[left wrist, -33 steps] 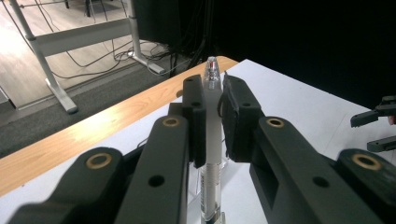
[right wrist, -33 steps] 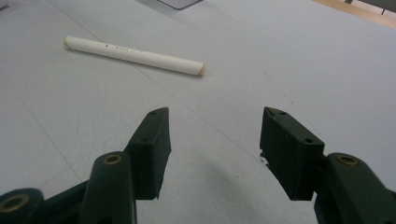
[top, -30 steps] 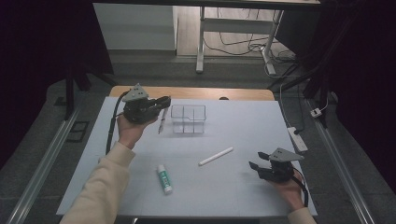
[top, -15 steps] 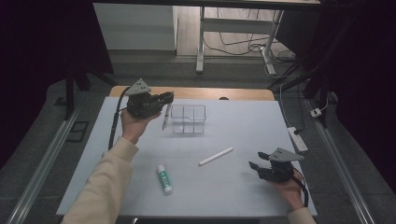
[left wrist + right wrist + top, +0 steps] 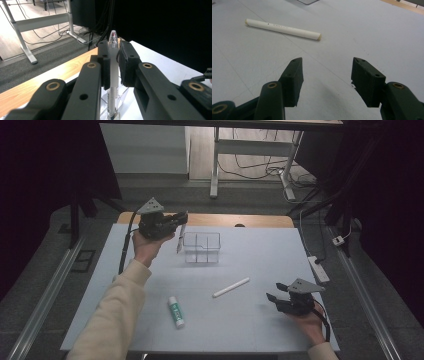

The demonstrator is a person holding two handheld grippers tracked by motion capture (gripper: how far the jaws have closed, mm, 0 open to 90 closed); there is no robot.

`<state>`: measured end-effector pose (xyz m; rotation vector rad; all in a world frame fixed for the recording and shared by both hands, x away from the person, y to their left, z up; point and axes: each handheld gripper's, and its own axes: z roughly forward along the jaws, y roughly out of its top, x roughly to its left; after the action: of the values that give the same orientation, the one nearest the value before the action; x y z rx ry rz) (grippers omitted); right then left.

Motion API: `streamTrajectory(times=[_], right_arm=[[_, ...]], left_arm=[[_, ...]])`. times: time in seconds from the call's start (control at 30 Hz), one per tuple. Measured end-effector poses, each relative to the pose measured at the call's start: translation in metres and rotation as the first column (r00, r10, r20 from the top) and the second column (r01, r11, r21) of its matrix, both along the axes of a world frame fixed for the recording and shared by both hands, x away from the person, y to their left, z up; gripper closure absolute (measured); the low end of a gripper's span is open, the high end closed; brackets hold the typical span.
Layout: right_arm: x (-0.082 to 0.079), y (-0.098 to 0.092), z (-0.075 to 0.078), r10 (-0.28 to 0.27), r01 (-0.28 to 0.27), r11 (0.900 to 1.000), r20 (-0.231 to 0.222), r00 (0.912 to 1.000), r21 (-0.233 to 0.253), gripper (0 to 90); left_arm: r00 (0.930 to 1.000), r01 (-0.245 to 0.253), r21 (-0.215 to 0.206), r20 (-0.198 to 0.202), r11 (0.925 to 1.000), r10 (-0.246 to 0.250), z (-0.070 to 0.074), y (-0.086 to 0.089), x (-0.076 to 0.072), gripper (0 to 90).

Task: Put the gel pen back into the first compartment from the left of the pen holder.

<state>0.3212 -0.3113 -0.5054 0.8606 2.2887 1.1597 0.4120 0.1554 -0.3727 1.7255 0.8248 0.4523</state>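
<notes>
My left tongs (image 5: pixel 176 219) have risen toward the clear organizer (image 5: pixel 201 247).
Clamped mid-barrel on the light, slick pen (image 5: pixel 113 65); right tongs (image 5: pixel 326 75) gape empty.

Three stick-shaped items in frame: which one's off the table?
The clear pen, clamped upright in the left gripper beside the clear organizer. The white tube and the green-labelled glue stick lie flat on the mat.
</notes>
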Motion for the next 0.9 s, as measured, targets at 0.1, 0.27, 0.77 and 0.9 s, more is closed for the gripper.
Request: streamTrajectory(times=[0.1,0.27,0.77,0.9], right_arm=[[0.000,0.000,0.000,0.000,0.000,1.000,0.000,1.0000,0.001,41.9],[0.000,-0.001,0.000,-0.001,0.001,1.000,0.000,1.0000,0.001,41.9],[0.001,-0.001,-0.001,-0.001,0.001,1.000,0.000,1.0000,0.005,41.9],[0.001,-0.001,-0.001,-0.004,0.004,1.000,-0.001,1.0000,0.001,41.9]], left_arm=[[1.0000,-0.001,-0.004,-0.003,1.0000,0.001,-0.001,-0.002,0.004,80.0],[0.9999,-0.011,-0.010,-0.010,0.9999,0.011,-0.003,-0.005,0.011,80.0],[0.9999,-0.011,-0.002,-0.012,0.9999,0.011,-0.008,-0.019,0.029,80.0],[0.9997,-0.020,0.009,-0.010,0.9998,0.020,-0.009,-0.022,0.035,80.0]])
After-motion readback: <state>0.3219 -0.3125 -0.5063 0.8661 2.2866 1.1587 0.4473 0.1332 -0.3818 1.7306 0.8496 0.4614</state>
